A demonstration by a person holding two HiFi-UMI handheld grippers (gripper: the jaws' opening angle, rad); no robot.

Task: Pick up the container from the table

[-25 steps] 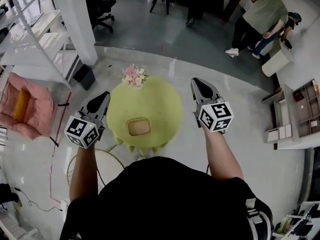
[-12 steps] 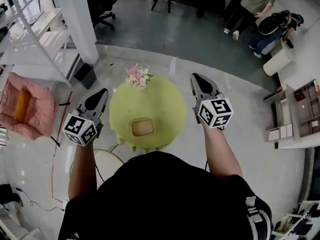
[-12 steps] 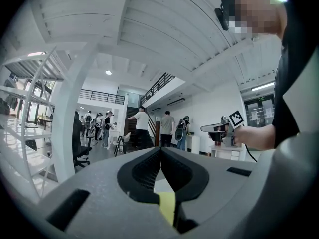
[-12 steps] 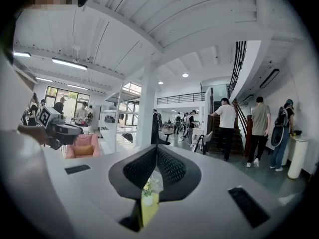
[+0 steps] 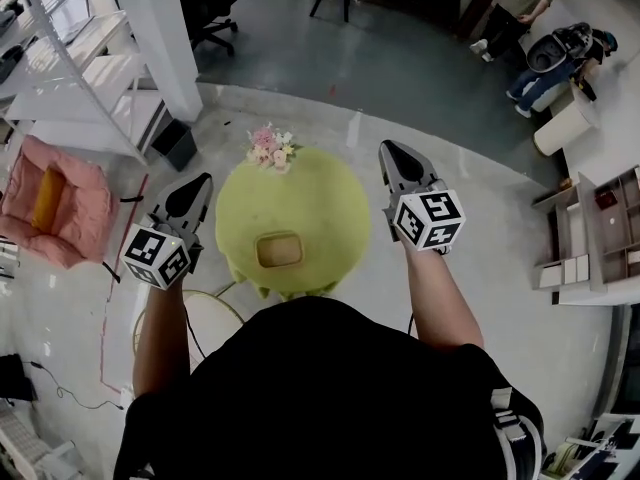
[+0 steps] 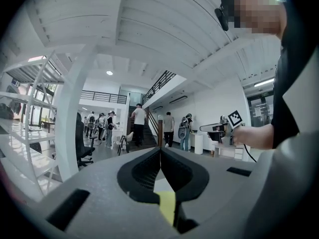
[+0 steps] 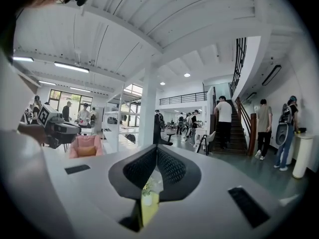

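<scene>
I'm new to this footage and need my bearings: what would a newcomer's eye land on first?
The round table in yellow-green cloth fills the middle of the head view, with the tan container on its near side and flowers at its far edge. The left claw and right claw flank it, both shut and empty. A pink armchair sits far left.

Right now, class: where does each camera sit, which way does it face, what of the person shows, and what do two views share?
Head view: on the person's head, looking steeply down at the green table and container; torso, both forearms show.
Left gripper view: on the left hand-held gripper, facing level into the hall; right forearm shows.
Right gripper view: on the right hand-held gripper, facing level; left hand shows.
Shared: both gripper views show the staircase.
</scene>
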